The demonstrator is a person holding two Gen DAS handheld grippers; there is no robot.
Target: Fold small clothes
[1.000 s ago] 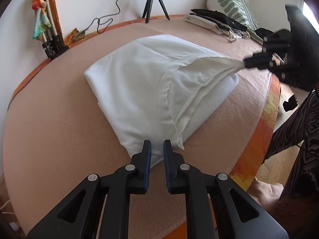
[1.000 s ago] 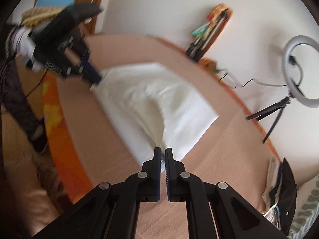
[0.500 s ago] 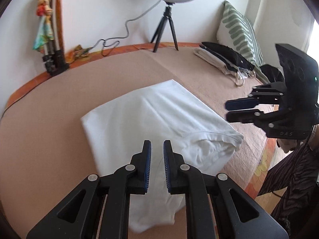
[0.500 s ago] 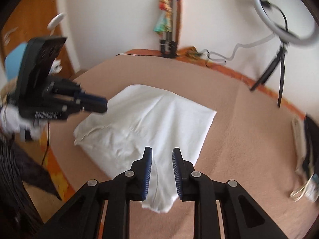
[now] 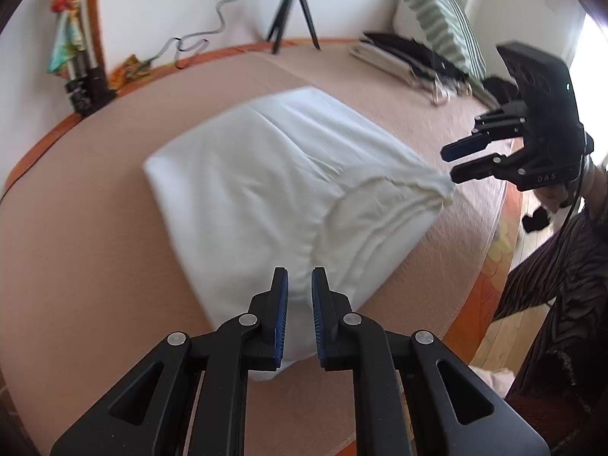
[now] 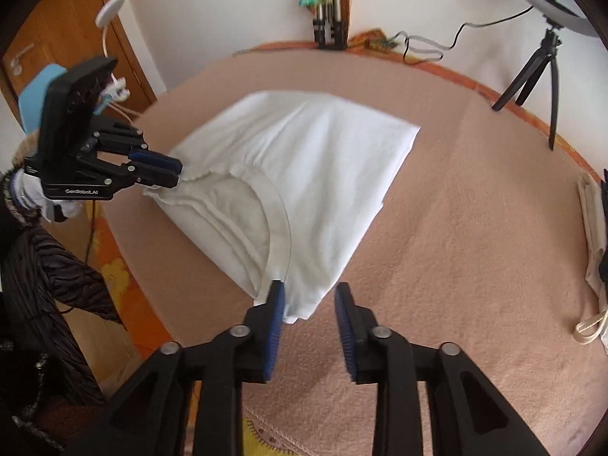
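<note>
A white folded garment lies on the beige bed cover; its neckline faces the near edge. It also shows in the right wrist view. My left gripper hovers over the garment's near corner, jaws slightly apart, holding nothing. In the right wrist view the left gripper sits at the garment's left corner. My right gripper is open just above the garment's near corner, empty. In the left wrist view the right gripper is open at the garment's right corner.
A tripod and cable stand by the far wall. Folded dark and light clothes and a striped pillow lie at the far right. The bed's orange edge and wooden floor are on the right. A door is left.
The right gripper has let go of the garment and opened. The lifted fold now lies flat on the bed. Both grippers have drawn back toward the garment's near corners.
</note>
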